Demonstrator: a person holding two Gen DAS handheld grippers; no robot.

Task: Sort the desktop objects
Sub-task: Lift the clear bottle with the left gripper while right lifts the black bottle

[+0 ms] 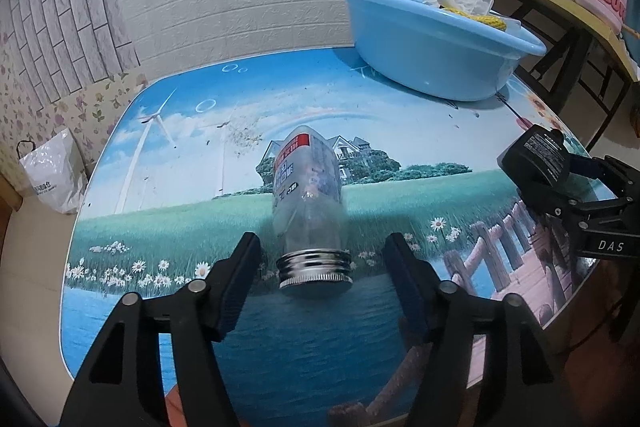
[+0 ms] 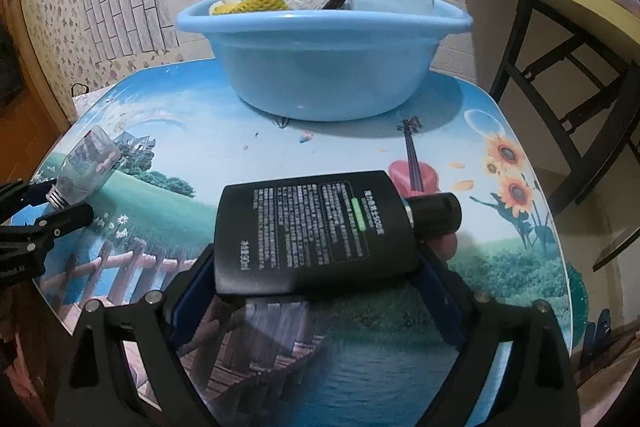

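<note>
Clear glass bottle (image 1: 306, 195) lying between spread left jaws, flat black bottle (image 2: 316, 231) between wide right jaws

Clear jar (image 1: 307, 195) – metal cap, lying on the worktop (image 1: 192, 187); flat black bottle (image 2: 312, 231) – label up, lying sideways.

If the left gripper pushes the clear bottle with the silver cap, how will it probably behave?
The clear bottle lies on its side on the table, so a sideways push would likely roll it. It looks nearly empty, so probably light and easily knocked away. Its smooth wall and silver cap may slip between the open jaws of the left gripper.
</note>
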